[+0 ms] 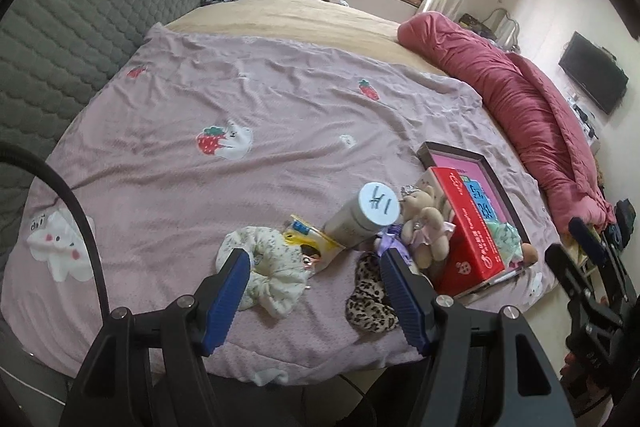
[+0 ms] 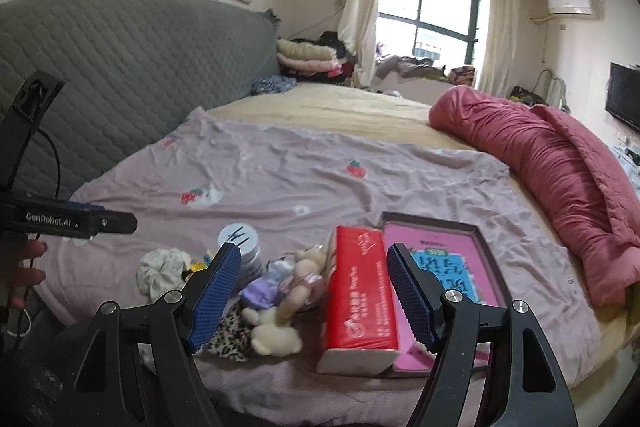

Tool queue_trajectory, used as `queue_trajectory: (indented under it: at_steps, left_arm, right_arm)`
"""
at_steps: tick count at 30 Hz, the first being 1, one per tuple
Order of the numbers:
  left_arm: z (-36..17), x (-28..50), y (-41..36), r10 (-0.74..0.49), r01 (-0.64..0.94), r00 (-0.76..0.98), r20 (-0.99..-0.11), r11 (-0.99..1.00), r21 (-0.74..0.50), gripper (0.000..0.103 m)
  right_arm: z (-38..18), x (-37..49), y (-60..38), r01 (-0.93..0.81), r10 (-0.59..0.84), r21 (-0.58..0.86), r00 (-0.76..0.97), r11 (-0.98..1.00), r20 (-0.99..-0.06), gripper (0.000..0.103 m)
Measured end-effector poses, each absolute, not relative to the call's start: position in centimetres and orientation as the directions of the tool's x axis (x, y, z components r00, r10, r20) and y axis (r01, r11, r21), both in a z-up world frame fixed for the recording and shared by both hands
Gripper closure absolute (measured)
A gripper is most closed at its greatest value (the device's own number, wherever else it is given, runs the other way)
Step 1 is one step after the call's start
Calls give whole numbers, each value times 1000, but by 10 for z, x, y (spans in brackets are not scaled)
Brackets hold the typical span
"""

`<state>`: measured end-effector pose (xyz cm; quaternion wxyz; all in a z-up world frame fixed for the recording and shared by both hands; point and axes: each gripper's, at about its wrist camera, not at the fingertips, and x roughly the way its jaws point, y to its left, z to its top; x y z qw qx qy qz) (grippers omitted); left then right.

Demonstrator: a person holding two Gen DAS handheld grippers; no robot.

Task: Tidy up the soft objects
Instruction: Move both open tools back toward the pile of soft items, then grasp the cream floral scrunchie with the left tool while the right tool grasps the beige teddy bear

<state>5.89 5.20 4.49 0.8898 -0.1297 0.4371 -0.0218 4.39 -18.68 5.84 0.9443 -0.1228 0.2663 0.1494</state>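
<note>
Left tool is hovering spread and empty above the cream scrunchie and leopard scrunchie lying on the bed's pink blanket. Right tool is hovering likewise spread, empty, over the teddy bear beside the red tissue pack.

Wrinkled cloth blanket; fuzzy plush bear; glossy red tissue pack.
</note>
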Motion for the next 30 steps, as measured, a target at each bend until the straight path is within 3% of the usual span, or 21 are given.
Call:
queue_trajectory:
  at_steps: [25, 30]
  left_arm:
    - [-45, 78, 70, -182, -128, 500, -847, 952, -280, 35]
    - [-59, 83, 75, -236, -116, 503, -831, 935, -336, 35]
  right_arm:
    - [-26, 96, -151, -377, 182, -138, 696, 916, -695, 27]
    - [-34, 110, -151, -350, 152, -146, 695, 925, -703, 27]
